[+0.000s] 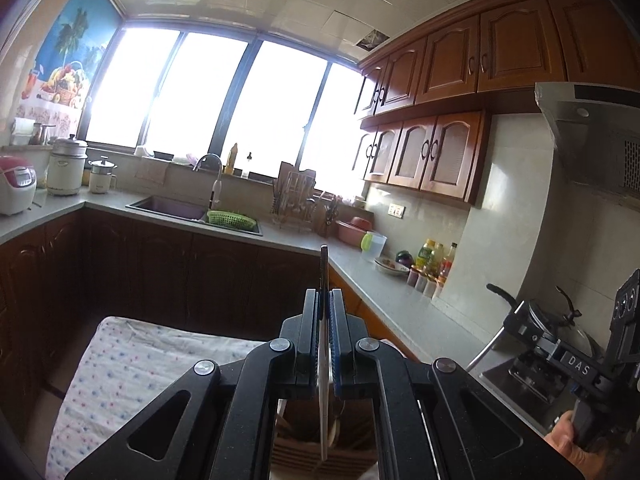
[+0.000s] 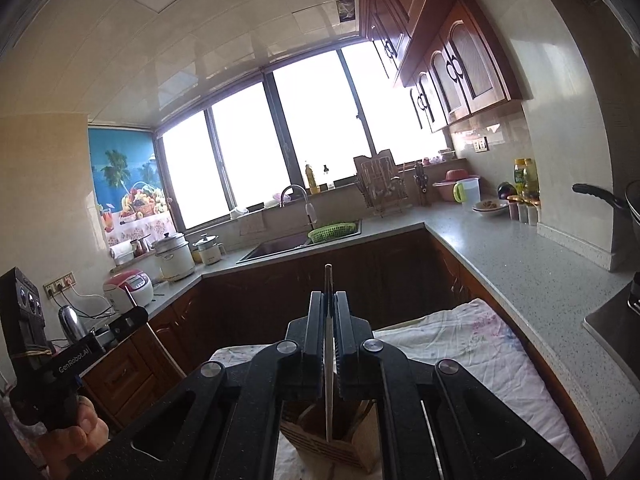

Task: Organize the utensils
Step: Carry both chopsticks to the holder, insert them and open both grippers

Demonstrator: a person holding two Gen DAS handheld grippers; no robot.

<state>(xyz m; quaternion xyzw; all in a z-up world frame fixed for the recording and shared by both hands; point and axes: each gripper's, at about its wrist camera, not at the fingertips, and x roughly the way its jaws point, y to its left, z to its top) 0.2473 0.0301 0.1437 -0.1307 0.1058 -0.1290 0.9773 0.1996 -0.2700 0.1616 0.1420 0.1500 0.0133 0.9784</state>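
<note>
My left gripper (image 1: 325, 296) is shut on a thin flat utensil (image 1: 323, 268), seen edge-on, dark at its upper end and pale lower down. It stands upright over a wooden slotted utensil holder (image 1: 296, 452) below the fingers. My right gripper (image 2: 329, 298) is shut on a thin metal utensil (image 2: 328, 280), also edge-on and upright, above the wooden holder (image 2: 332, 446). The holder stands on a dotted cloth (image 2: 472, 344). Each gripper shows in the other's view, the right one (image 1: 576, 364) and the left one (image 2: 60, 364).
A grey L-shaped counter (image 2: 516, 264) runs along dark cabinets. It holds a sink (image 1: 168, 206) with a green basket (image 1: 231, 219), a dish rack (image 1: 294, 200), bottles (image 1: 434, 262), a bowl (image 1: 392, 267) and rice cookers (image 1: 16, 184). A pan (image 1: 560, 320) sits at the right.
</note>
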